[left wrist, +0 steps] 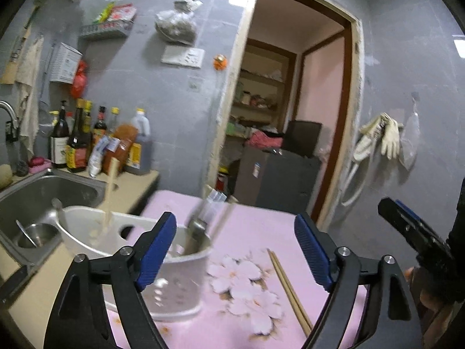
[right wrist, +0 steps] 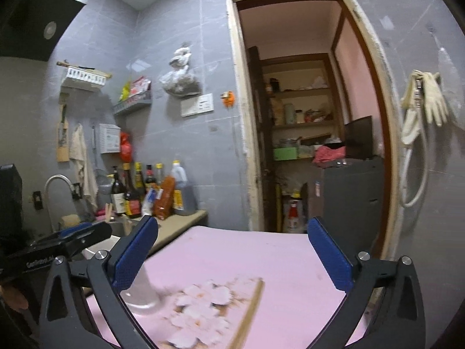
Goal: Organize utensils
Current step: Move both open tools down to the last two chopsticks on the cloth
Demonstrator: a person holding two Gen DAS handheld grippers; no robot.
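Observation:
A white perforated utensil holder (left wrist: 174, 279) stands on the pink flowered table (left wrist: 255, 226), just past my left gripper's left finger. A wooden utensil (left wrist: 110, 192) and a metal one (left wrist: 200, 224) stick out of it. A pair of wooden chopsticks (left wrist: 290, 290) lies on the table between my left fingers. My left gripper (left wrist: 235, 250) is open and empty. My right gripper (right wrist: 232, 256) is open and empty above the table, with the chopsticks (right wrist: 250, 311) blurred below it. The holder's edge (right wrist: 142, 290) shows by its left finger. Each gripper shows in the other's view, the right (left wrist: 407, 226) and the left (right wrist: 72, 238).
A steel sink (left wrist: 43, 200) with a faucet (left wrist: 8, 116) sits left of the table. Sauce bottles (left wrist: 87, 142) stand on the counter behind it. Shelves and bags hang on the grey wall. An open doorway (left wrist: 290, 116) lies beyond the table's far edge.

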